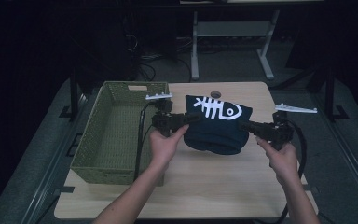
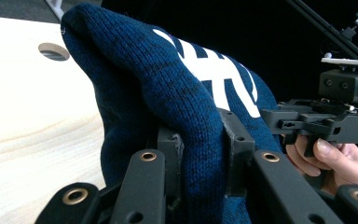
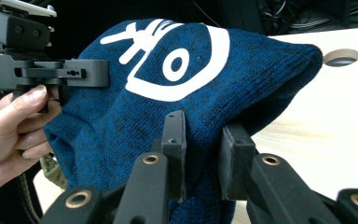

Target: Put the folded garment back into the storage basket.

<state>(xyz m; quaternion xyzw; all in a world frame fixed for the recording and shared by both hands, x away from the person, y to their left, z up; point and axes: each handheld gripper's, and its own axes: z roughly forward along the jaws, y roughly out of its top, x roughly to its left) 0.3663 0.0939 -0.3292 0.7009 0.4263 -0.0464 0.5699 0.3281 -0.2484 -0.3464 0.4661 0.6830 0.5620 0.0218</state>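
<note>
On the table (image 1: 205, 186): pale wood under me, with a round hole (image 1: 215, 94) near its far edge.
Basket (image 1: 98, 158): green woven, to my left on the table, its right wall just beside my left hand (image 1: 164, 145).
Hat (image 1: 218, 126): a dark blue knitted hat with a white fish skeleton print (image 1: 216, 108), between my two grippers in the middle of the table. I have it lifted at both sides (the lower edge sags toward the wood, and I cannot tell whether it touches).
Left gripper (image 2: 200, 154): I have its jaws clamped on a fold of the knit at the hat's left side; in the left gripper view the fabric bulges up between the two pads (image 2: 170, 154).
Right gripper (image 3: 203, 154): likewise pinching a fold at the hat's right side, the knit squeezed between its pads (image 3: 235, 158).
Right hand (image 1: 284, 161): wrapped around its gripper's handle.
Cables: a black one trails from each gripper toward me.
</note>
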